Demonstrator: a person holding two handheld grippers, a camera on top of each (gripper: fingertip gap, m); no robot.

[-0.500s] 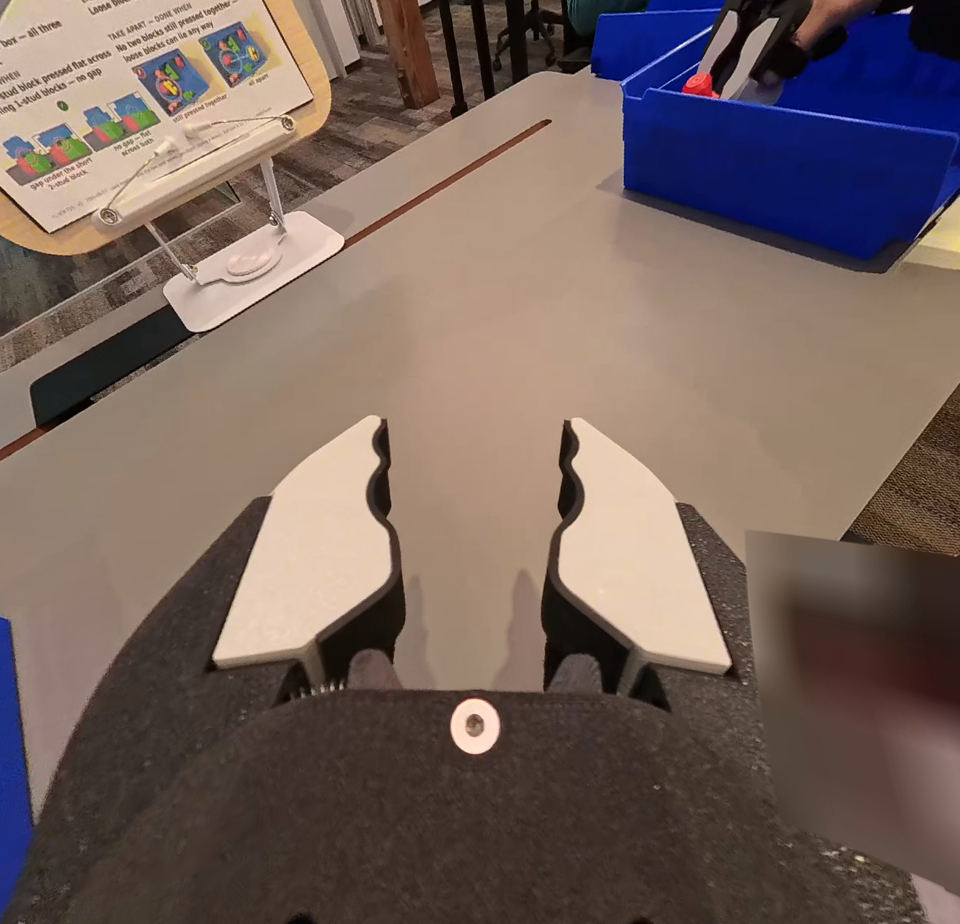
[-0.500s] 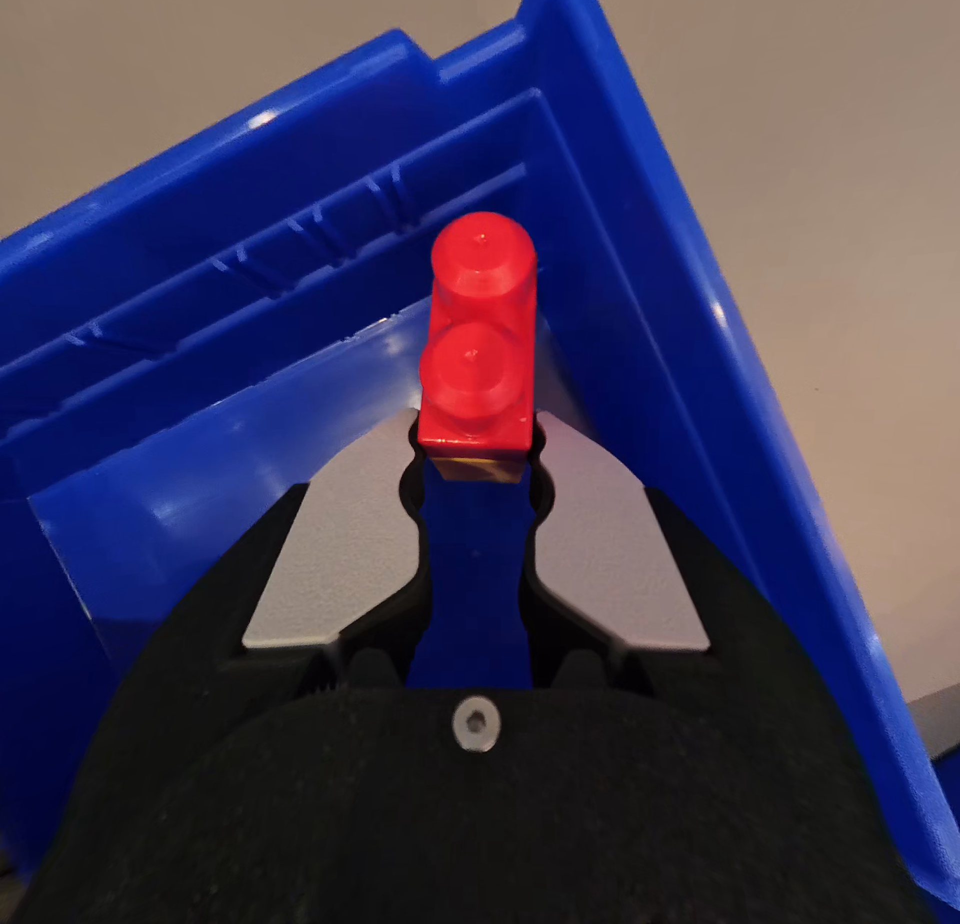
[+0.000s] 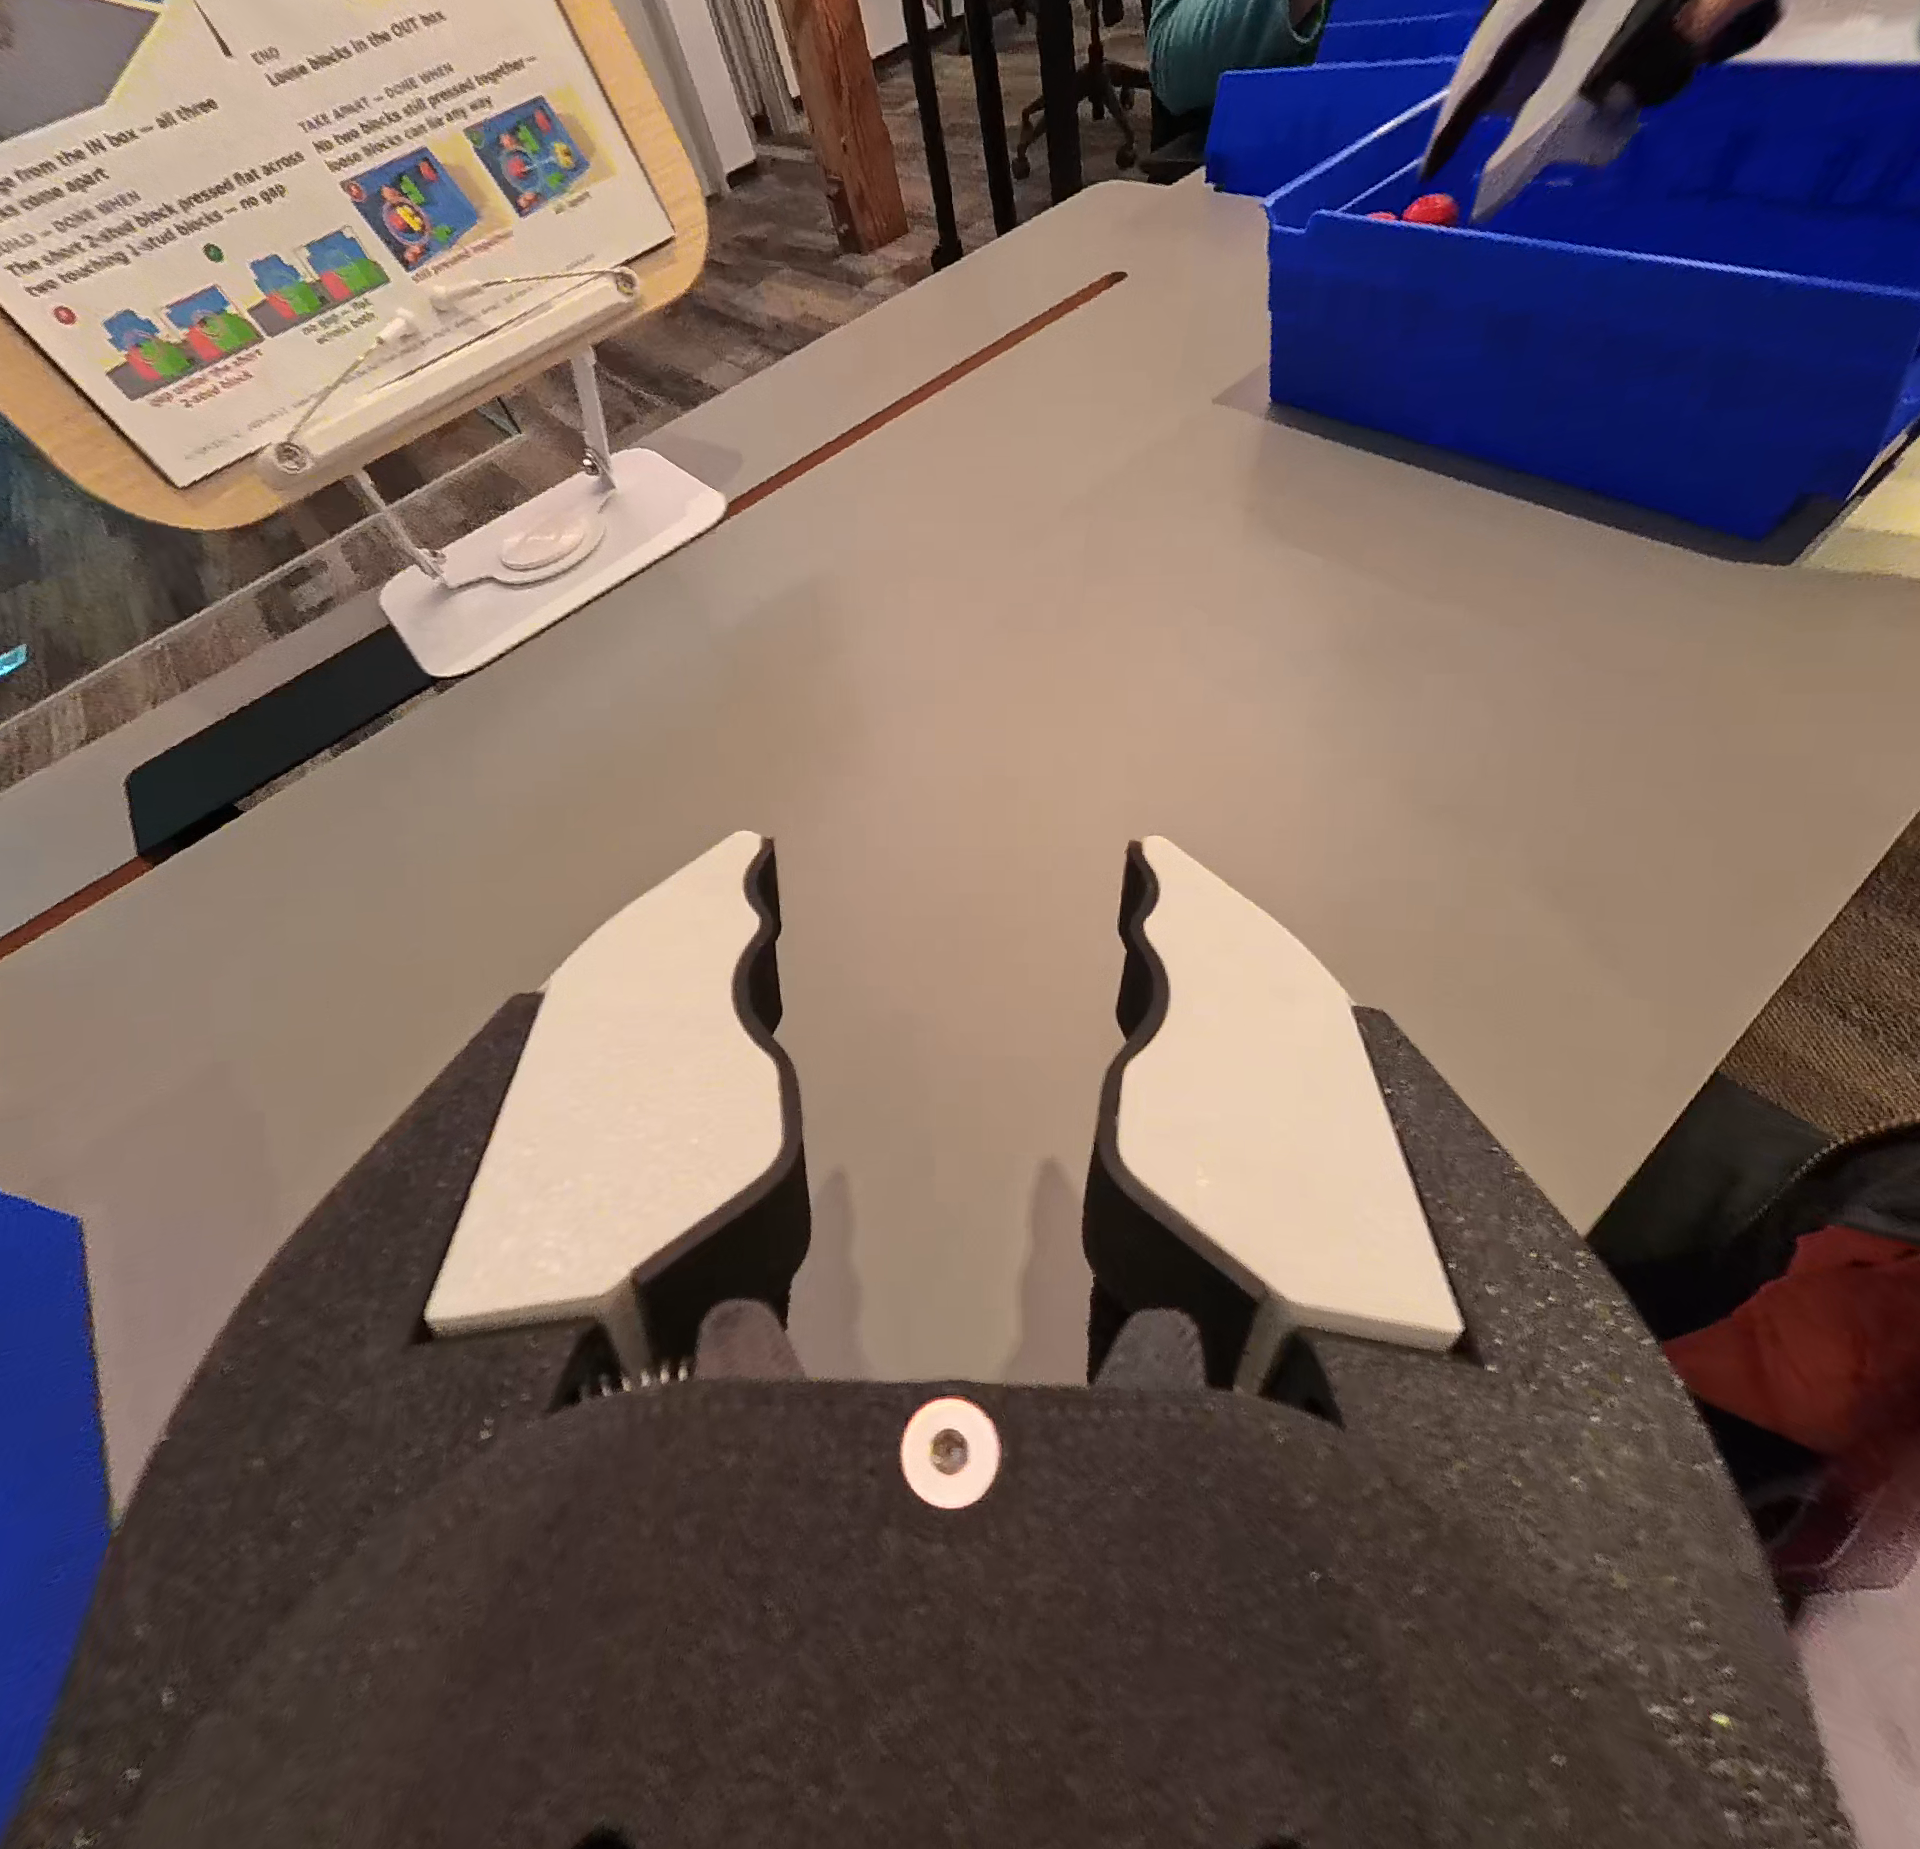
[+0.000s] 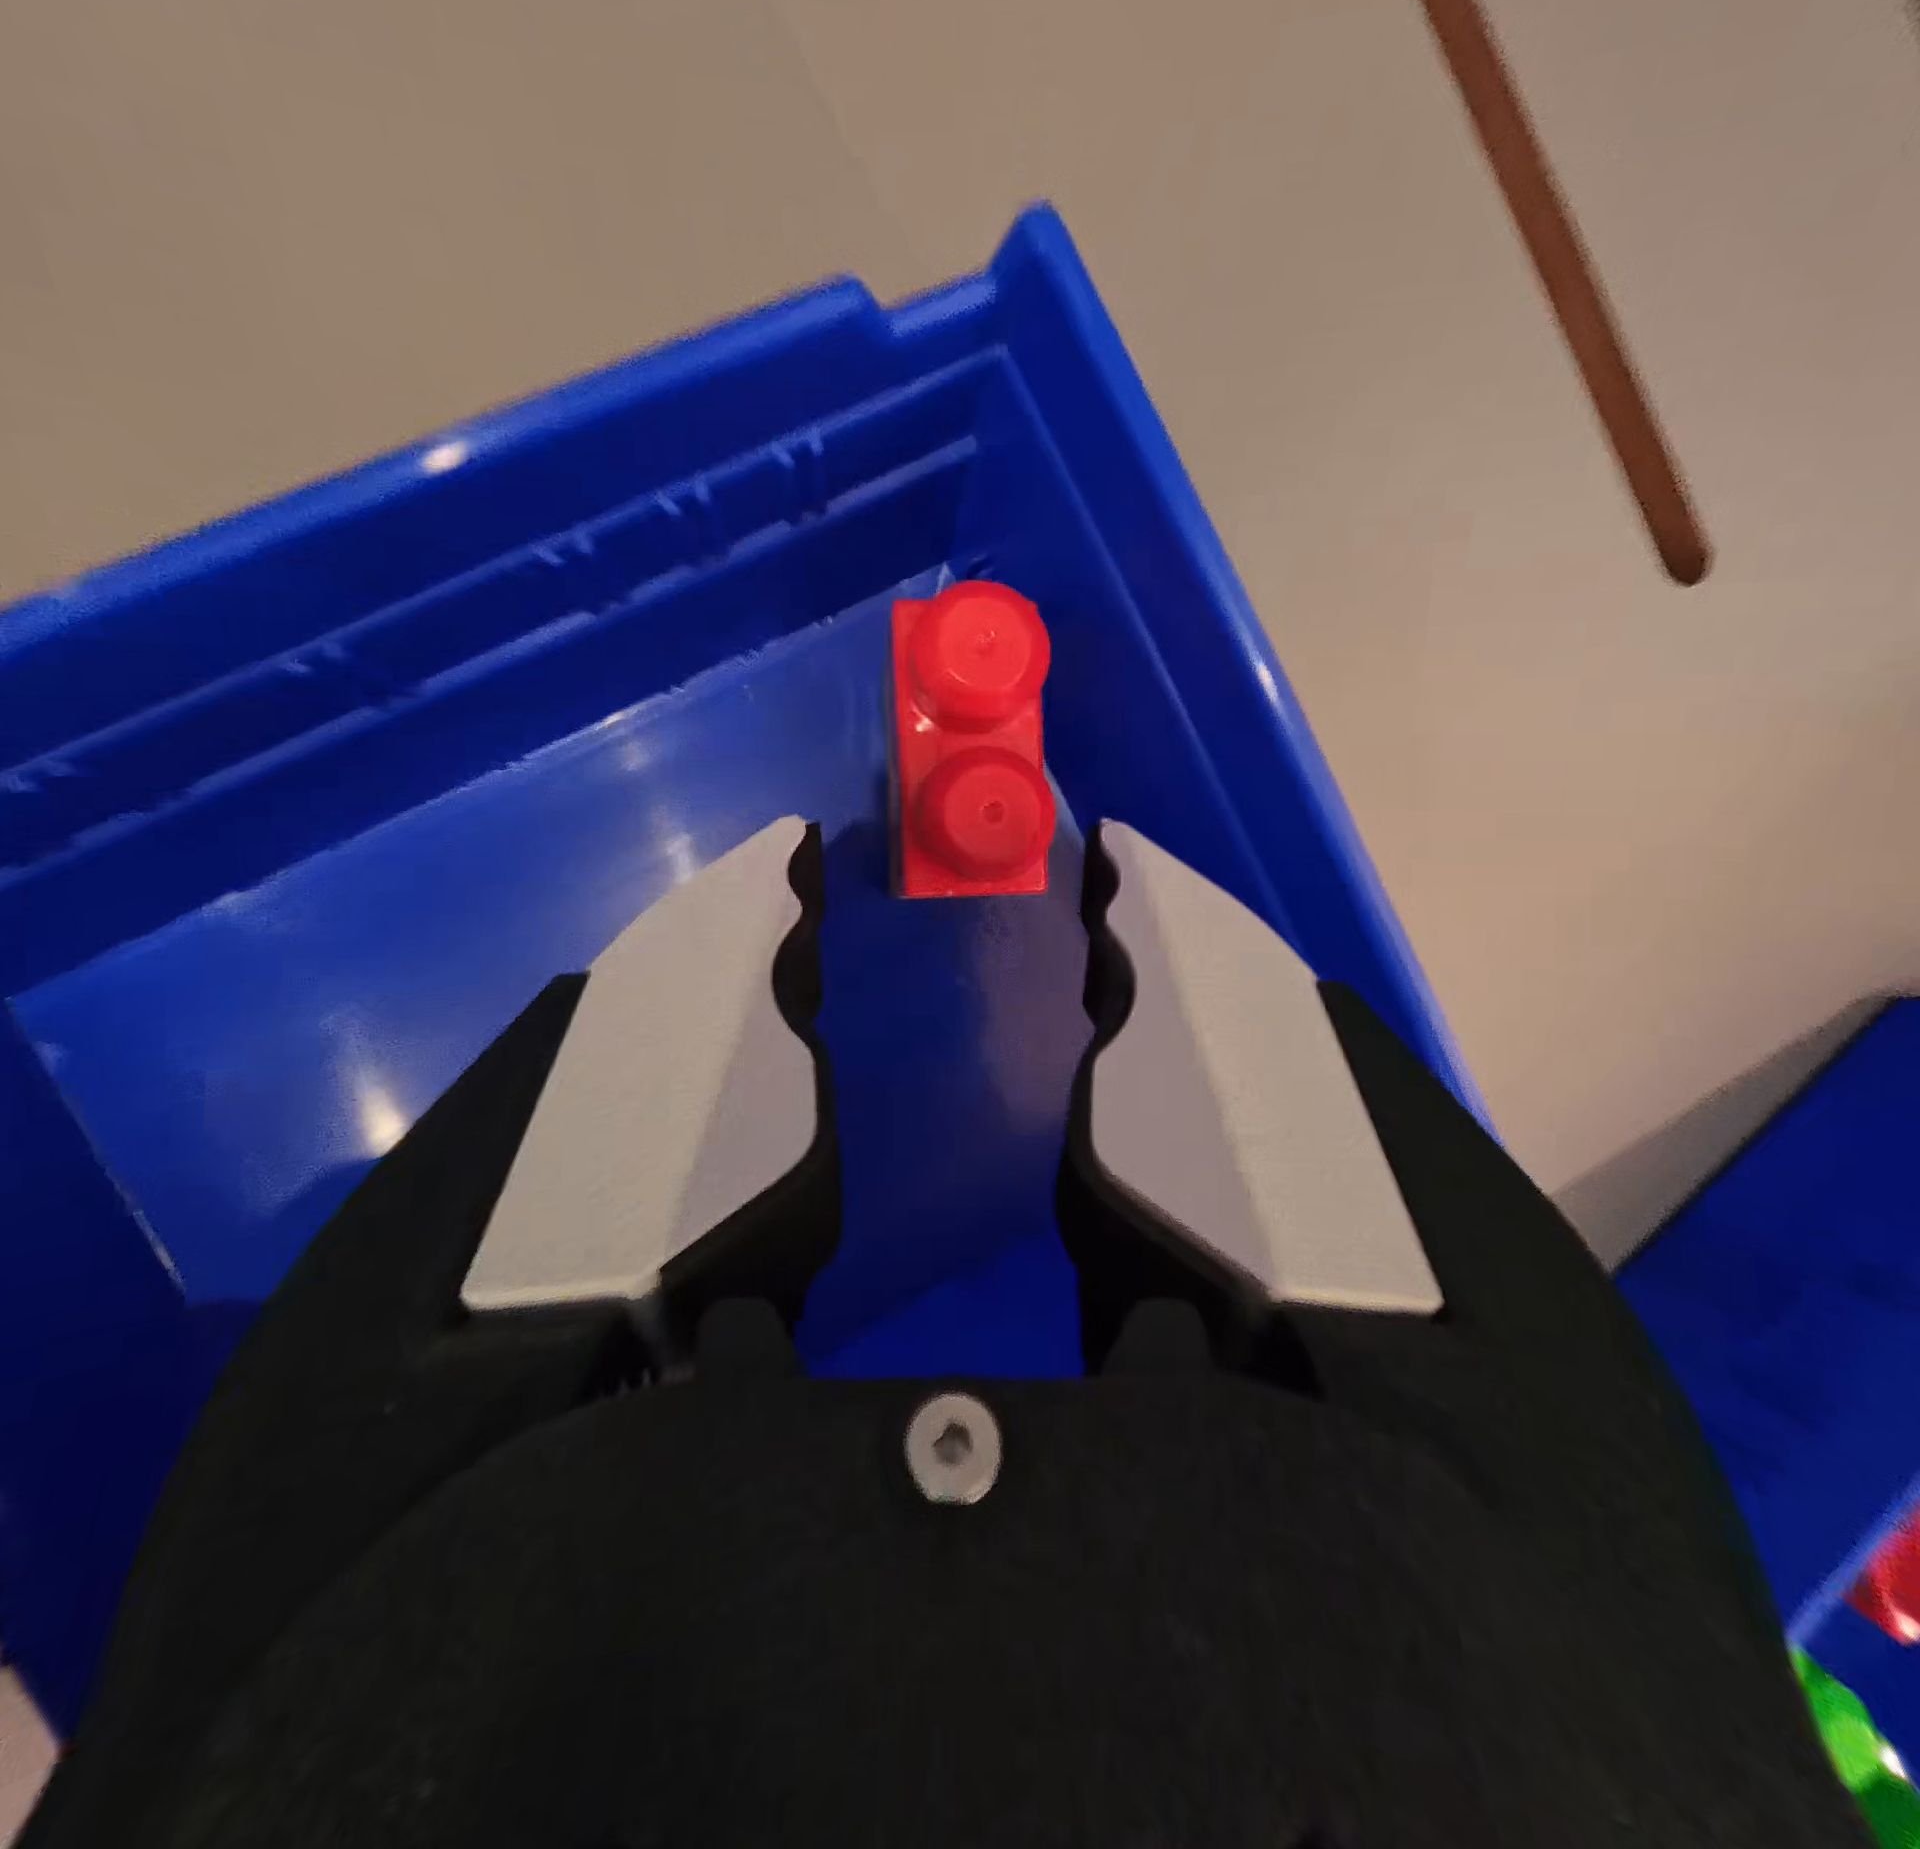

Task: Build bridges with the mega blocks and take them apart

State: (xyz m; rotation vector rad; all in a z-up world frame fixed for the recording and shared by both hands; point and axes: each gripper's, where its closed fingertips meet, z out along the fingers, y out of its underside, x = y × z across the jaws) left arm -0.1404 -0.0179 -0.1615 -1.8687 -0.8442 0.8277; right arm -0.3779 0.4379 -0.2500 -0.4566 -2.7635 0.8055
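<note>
The right tool [image 4: 951, 864] is now gaping, having let go of the red block [image 4: 971, 750], which is lying in the bin [image 4: 1195, 594] corner. The left tool [image 3: 948, 854] is hanging apart and empty over the desk [image 3: 1039, 604]. Take-apart seems to be progressing.

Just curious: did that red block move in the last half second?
Yes. The red block left the right gripper, which has opened and drawn back; it now lies on the blue bin floor, near the corner.

Soft indoor light; glare on the blue bin [image 4: 644, 760]; edges bowed, perhaps slightly motion-blurred.
</note>
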